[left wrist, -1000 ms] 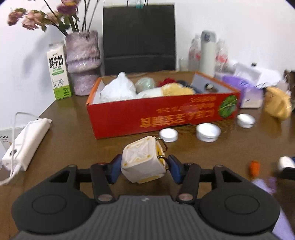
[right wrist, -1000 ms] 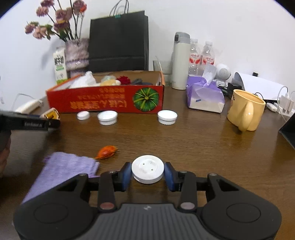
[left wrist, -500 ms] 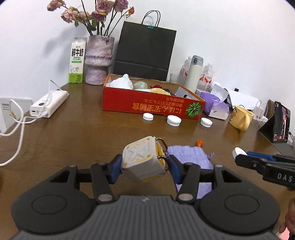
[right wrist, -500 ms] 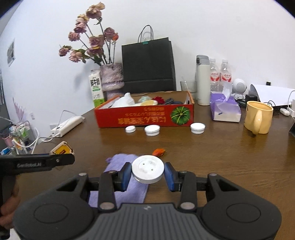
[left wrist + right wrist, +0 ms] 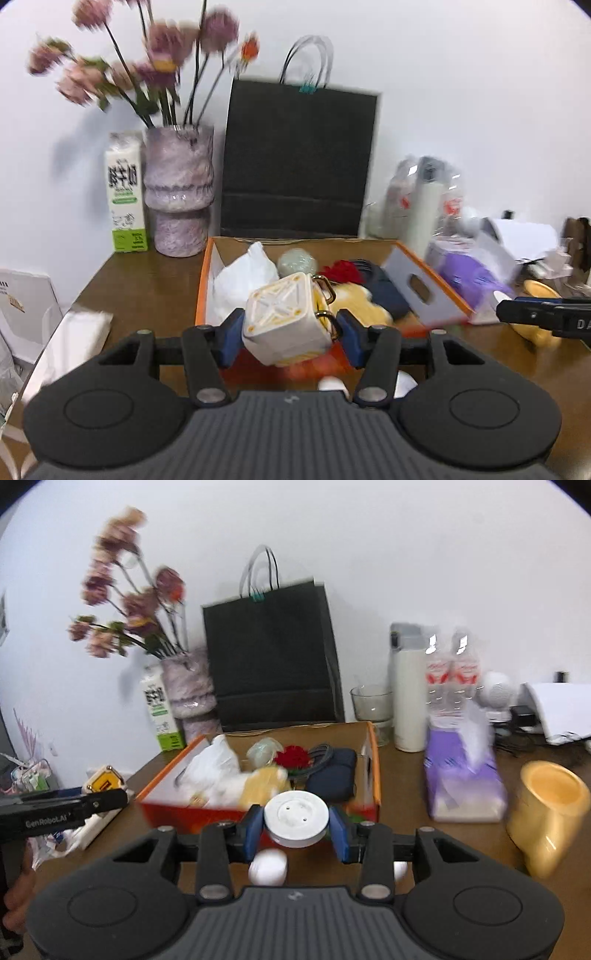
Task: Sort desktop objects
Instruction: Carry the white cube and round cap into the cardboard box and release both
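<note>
Beyond both sets of fingers lies the wooden table [image 5: 424, 775], and on it, straight ahead, the red and orange cardboard box [image 5: 207, 280], open-topped and already holding a white plastic bag [image 5: 243, 280], a yellow soft thing, a dark pouch [image 5: 332, 775] and a red flower, which suggests it is where the sorted items go. Behind it a black paper bag [image 5: 295, 162] and a flower vase [image 5: 179, 192] close off the far side, so the free way in is from above, over the near wall. To the right of the right fingers stand a purple tissue pack [image 5: 461, 779] and a yellow mug [image 5: 550, 812], near enough to mind on a sideways swing. The left gripper [image 5: 290, 332] is about half closed, its blue pads clamped on a cream cube-shaped trinket [image 5: 284, 321] with gold rings, carried level with the box's near wall. The right gripper [image 5: 295, 821] is narrower, gripping a white round disc [image 5: 295, 818] by its rim, just before the near wall. Below its fingers lie small white caps [image 5: 267, 866], blurred, probably lids. The emptiest spot looks to be the front left corner of the box.
</note>
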`<state>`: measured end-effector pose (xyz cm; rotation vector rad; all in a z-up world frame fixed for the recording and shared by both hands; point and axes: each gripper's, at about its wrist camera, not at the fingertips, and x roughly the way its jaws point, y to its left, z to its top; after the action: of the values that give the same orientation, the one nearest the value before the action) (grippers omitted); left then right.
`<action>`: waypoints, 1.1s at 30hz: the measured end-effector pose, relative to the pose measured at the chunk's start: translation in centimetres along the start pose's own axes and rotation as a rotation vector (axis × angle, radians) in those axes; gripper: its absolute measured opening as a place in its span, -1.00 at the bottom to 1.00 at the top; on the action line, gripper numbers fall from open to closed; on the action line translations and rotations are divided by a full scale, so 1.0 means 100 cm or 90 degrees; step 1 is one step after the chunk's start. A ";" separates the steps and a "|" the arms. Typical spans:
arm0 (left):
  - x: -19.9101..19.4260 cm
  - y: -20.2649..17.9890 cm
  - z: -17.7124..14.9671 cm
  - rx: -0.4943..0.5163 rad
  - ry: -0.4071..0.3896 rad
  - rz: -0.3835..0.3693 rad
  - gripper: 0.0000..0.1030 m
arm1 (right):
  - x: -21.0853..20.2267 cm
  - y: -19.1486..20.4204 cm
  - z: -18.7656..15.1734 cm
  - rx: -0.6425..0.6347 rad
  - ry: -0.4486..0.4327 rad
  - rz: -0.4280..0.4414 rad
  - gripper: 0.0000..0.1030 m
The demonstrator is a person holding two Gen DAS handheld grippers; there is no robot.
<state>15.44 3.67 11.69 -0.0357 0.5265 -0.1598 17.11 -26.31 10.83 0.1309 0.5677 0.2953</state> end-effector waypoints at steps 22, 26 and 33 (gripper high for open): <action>0.081 0.027 0.049 0.020 0.154 0.019 0.48 | 0.117 0.013 0.051 0.012 0.159 -0.018 0.32; 0.048 0.018 0.026 -0.023 0.134 0.040 0.70 | 0.079 0.026 0.032 -0.020 0.107 -0.026 0.35; -0.042 -0.015 -0.076 -0.064 0.108 -0.023 0.96 | -0.013 0.043 -0.069 -0.077 0.063 -0.009 0.57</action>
<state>7.77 2.96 7.31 -0.1307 0.7026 -0.1728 11.23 -22.31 6.58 -0.0049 0.6464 0.3223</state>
